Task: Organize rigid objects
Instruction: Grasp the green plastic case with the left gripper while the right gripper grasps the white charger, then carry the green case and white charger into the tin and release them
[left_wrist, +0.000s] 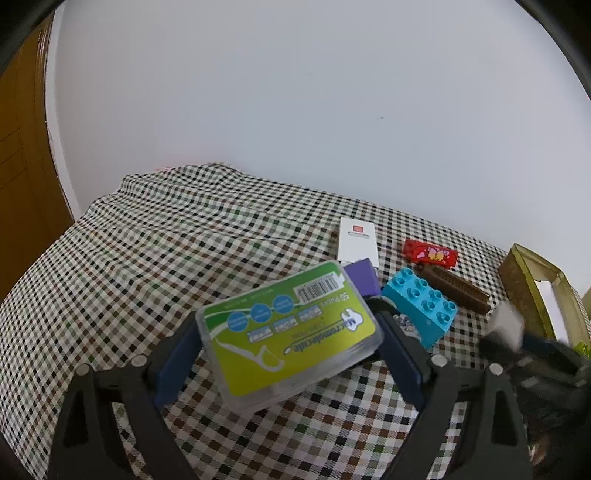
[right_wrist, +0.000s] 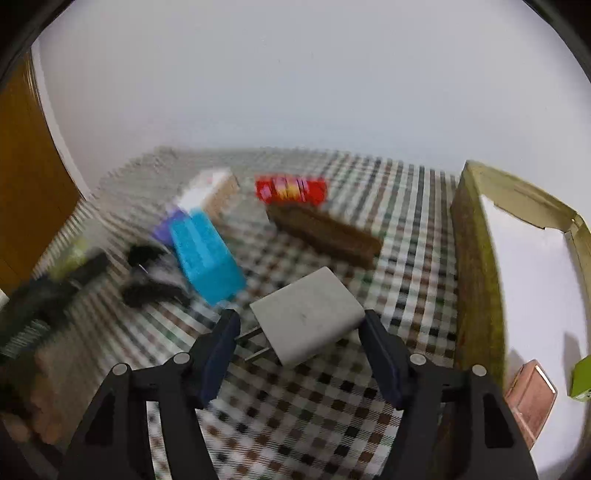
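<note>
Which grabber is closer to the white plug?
Right. The right gripper has the white plug between its fingers; the left gripper, holding the floss box, is off to its left.

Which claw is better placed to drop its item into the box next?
Right, likely. The right claw brackets the white charger beside the open box; the left claw, gripping the floss case, sits farther away.

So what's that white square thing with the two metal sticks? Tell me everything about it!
It is a white charger plug, a flat, squarish block of smooth plastic with rounded corners and faint scuffs. Two thin metal prongs stick out of its left side. It sits tilted between the fingers of the right gripper, above the checked tablecloth. The right finger meets its corner; the left finger stands near the prongs. A firm grip can't be confirmed.
</note>
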